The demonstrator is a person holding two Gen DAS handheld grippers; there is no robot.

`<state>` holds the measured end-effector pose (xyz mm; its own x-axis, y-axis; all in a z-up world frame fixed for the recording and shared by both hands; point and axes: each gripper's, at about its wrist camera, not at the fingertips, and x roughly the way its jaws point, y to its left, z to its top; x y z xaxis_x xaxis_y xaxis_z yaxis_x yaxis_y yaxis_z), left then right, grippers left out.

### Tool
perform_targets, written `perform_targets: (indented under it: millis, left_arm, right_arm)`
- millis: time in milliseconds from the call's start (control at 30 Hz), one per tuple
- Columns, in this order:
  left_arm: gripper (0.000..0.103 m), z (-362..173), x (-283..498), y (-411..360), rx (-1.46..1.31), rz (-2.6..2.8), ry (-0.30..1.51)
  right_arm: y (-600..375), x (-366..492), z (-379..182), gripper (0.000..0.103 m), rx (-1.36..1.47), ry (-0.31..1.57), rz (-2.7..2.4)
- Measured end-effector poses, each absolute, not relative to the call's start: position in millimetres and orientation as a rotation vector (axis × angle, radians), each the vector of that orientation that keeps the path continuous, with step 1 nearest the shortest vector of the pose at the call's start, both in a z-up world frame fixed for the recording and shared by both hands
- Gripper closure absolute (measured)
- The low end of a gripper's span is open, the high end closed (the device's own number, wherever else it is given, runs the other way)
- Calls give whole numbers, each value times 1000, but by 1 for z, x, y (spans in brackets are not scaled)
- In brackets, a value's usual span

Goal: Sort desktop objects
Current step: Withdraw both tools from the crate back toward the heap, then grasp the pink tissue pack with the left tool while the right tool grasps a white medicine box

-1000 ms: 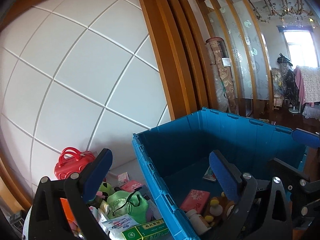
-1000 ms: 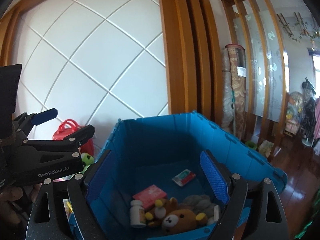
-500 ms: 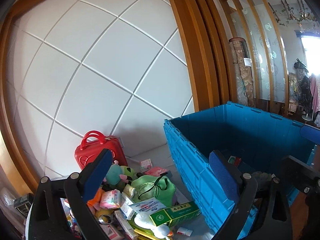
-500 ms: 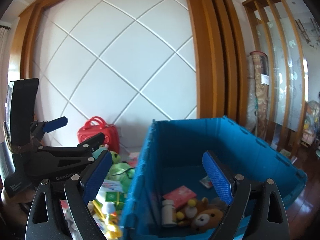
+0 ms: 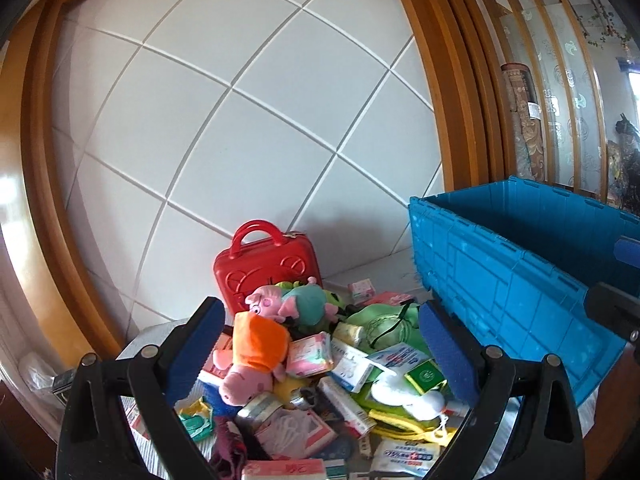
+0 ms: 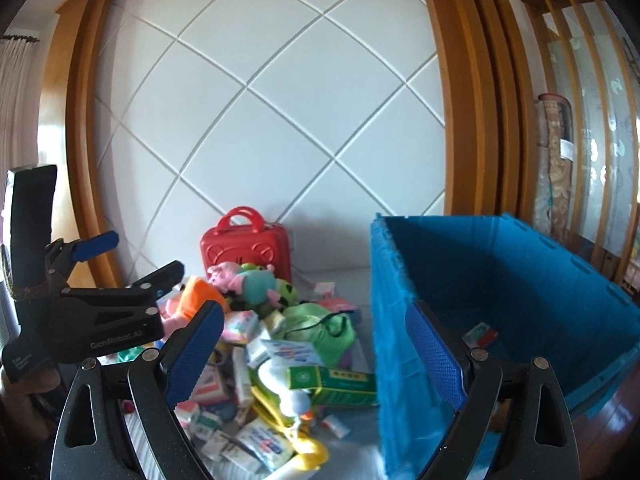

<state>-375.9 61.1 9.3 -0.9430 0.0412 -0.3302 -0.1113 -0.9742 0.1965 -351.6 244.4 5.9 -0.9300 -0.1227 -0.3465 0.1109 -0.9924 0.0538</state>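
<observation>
Blue crate (image 5: pixel 516 280): matt moulded plastic with ribbed walls. Red case (image 5: pixel 266 270): glossy hard plastic; pig toy (image 5: pixel 256 354): soft plush cloth; cartons (image 6: pixel 334 384): smooth printed card. Wall frame (image 6: pixel 466 92): polished wood; hand-held gripper pads (image 5: pixel 446 354): blue, knurled.

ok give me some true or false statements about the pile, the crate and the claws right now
1. The red case stands upright against the white wall behind the pile. True.
2. The left claw is shut on the pig plush in the orange dress. False: its jaws stand wide open, holding nothing.
3. The blue crate sits to the right of the pile. True.
4. The blue crate is completely empty. False: a small flat packet lies on its floor.
5. The right claw is open with nothing gripped. True.
6. The green box lies inside the crate. False: it lies on the pile, just outside the crate's wall.
</observation>
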Motion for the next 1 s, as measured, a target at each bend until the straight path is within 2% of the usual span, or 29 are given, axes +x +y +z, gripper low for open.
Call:
perform_targets:
  millis: [200, 367, 500, 667, 833, 1000]
  left_arm:
    - [4, -20, -361, -6, -553, 3029, 390]
    - [4, -55, -354, -50, -668, 3017, 359]
    - [4, -90, -356, -68, -788, 2993, 323]
    - [4, -132, -357, -75, -905, 2944, 317]
    - [4, -166, -362, -73, -1028, 2913, 256]
    - [4, -197, -366, -66, -1130, 2887, 264]
  right_arm:
    - [204, -357, -21, 10, 629, -63, -2936]
    - [177, -358, -51, 10, 731, -14, -2888]
    - [161, -363, -84, 10, 808, 74, -2813]
    - [142, -382, -152, 12, 969, 233, -2587]
    - [122, -406, -231, 29, 1145, 389, -2294]
    - [120, -432, -281, 31, 1230, 422, -2117]
